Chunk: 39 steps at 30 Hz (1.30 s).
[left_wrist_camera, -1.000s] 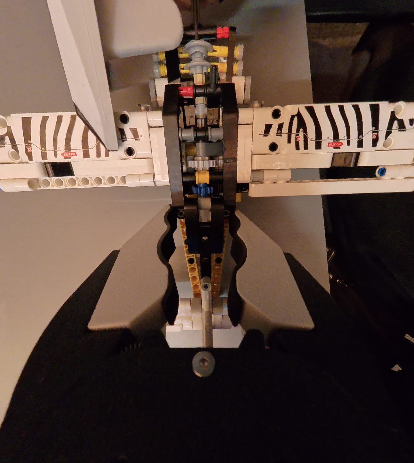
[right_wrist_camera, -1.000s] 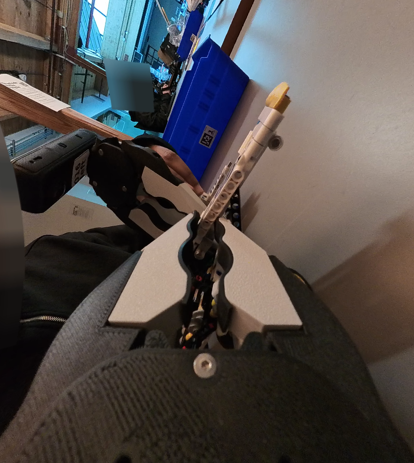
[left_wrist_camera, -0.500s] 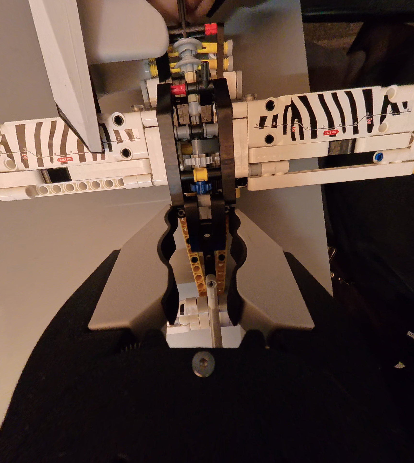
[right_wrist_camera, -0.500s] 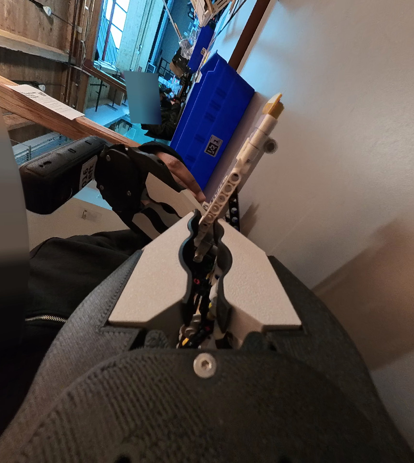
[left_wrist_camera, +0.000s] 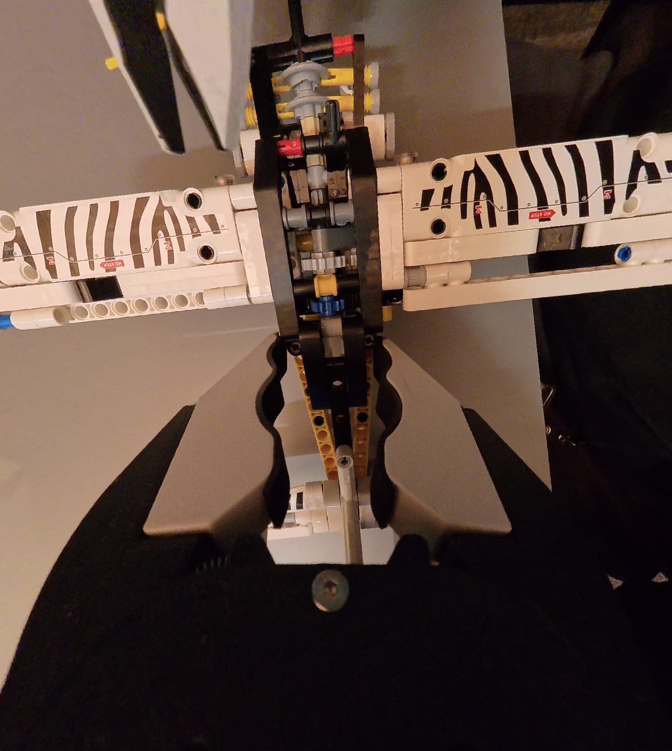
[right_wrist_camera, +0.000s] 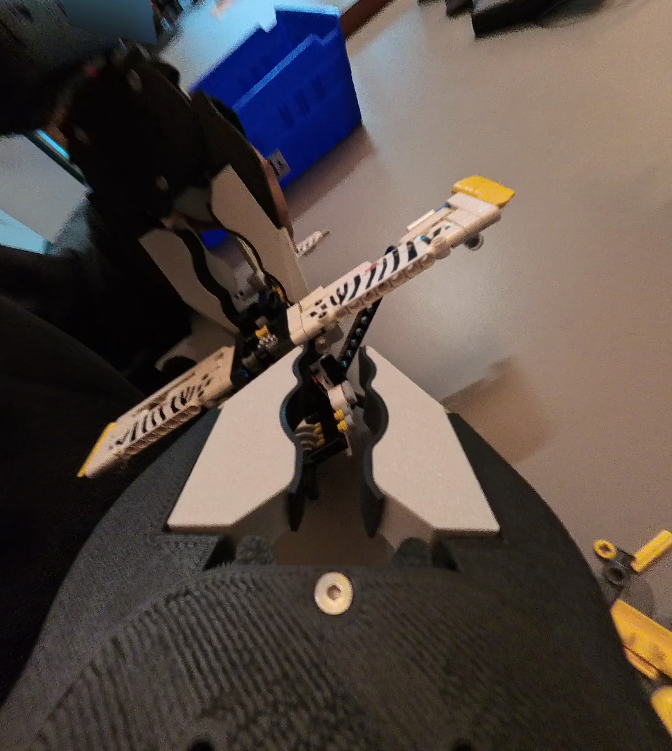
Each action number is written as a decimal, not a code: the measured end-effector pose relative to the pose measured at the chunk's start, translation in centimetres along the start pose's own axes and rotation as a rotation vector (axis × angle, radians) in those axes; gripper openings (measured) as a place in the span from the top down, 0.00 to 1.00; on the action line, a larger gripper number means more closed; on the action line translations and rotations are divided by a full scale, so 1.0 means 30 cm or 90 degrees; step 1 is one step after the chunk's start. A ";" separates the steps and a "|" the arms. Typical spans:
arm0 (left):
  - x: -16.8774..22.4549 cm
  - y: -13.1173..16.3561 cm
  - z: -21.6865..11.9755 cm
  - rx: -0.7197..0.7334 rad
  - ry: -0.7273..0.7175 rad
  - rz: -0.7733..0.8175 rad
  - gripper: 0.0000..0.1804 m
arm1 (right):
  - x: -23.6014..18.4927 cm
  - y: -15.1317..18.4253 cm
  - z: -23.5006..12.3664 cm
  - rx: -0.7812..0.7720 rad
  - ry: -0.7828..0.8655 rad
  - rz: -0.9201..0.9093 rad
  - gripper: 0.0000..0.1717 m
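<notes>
A brick-built plane model [left_wrist_camera: 322, 252] with white zebra-striped wings and yellow wingtips is held over the grey table [left_wrist_camera: 62, 447]. My left gripper [left_wrist_camera: 328, 353] is shut on its black and yellow tail section, with both pads pressed on it. In the right wrist view the model [right_wrist_camera: 371, 280] lies tilted, and the left gripper [right_wrist_camera: 245, 292] holds it from behind. My right gripper [right_wrist_camera: 332, 361] is open. The model's front end with yellow pins [right_wrist_camera: 338, 422] shows between its spread fingers without being pressed. The right gripper also shows in the left wrist view [left_wrist_camera: 192, 138], beside the model's nose.
A blue bin [right_wrist_camera: 285, 93] stands at the far side of the table. Loose yellow parts [right_wrist_camera: 651, 646] and a small yellow and black piece [right_wrist_camera: 631, 556] lie at the right. A small white piece [right_wrist_camera: 312, 242] lies behind the model. A person's dark sleeve [right_wrist_camera: 21, 325] is at the left. Across from one pair of fingers to the other is roughly 9 cm.
My right gripper opened and let go of the thin part at the model's front, then swung round and drew back. My left gripper kept its hold, and the model tilted slightly.
</notes>
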<state>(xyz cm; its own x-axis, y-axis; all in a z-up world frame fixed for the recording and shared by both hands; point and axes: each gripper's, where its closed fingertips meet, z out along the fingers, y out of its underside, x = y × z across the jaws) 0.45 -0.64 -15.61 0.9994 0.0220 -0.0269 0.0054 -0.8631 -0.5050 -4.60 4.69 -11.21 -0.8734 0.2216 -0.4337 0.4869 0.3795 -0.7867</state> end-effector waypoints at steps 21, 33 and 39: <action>-0.004 0.006 0.000 -0.003 -0.005 0.004 0.77 | -0.022 0.015 0.035 -0.056 -0.058 0.041 0.97; -0.008 0.004 0.004 0.004 0.001 0.003 0.77 | -0.025 0.016 0.043 -0.056 -0.060 0.041 0.97; -0.013 0.011 0.003 0.010 0.009 -0.006 0.78 | -0.023 0.015 0.037 -0.038 -0.048 0.052 0.97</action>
<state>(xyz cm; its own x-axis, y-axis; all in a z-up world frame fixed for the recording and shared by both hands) 0.07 -0.88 -15.84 0.9997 0.0221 -0.0099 0.0137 -0.8547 -0.5189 -3.80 3.71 -11.75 -0.8280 0.1869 -0.5286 0.5542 0.4165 -0.7207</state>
